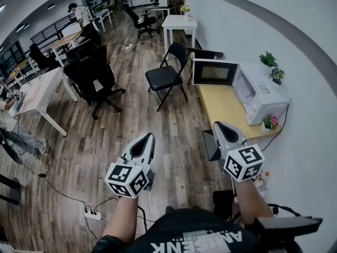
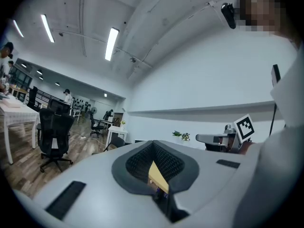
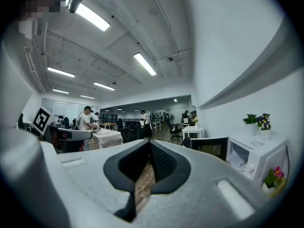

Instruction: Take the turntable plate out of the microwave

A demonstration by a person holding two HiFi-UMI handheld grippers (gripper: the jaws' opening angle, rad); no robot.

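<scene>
The white microwave (image 1: 260,93) stands on a yellow table (image 1: 224,107) by the right wall, its door (image 1: 214,72) swung open to the left. In the right gripper view the microwave (image 3: 254,156) shows at right with something pale inside; I cannot make out the turntable plate. My left gripper (image 1: 149,137) and right gripper (image 1: 217,124) are held level in front of me, short of the table, both shut with nothing in them. The left gripper view shows the left gripper's (image 2: 153,144) jaws closed tip to tip, and the right gripper (image 3: 148,143) looks the same.
A black folding chair (image 1: 167,75) stands left of the table. Small potted plants (image 1: 272,67) sit on the microwave and a flower pot (image 1: 270,123) beside it. Office chairs (image 1: 93,77), white desks (image 1: 39,94) and people fill the room's left. A power strip (image 1: 92,213) lies on the floor.
</scene>
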